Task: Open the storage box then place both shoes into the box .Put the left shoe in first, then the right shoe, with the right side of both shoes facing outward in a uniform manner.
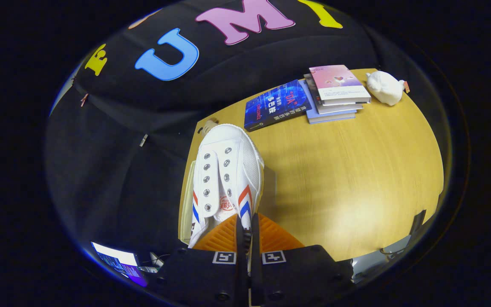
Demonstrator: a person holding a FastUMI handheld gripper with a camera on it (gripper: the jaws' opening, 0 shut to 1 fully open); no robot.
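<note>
While the gripper (247,238) pinched the white shoe (227,170) at its heel collar, fingers pressed nearly together, lifted over the wooden table (348,170), it seemed mid-carry; next it needed lowering into the box.

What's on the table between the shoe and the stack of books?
A dark blue book lies flat between the shoe, held in the shut tool, and the stack; the rest is bare table, as the gripper view shows.
</note>
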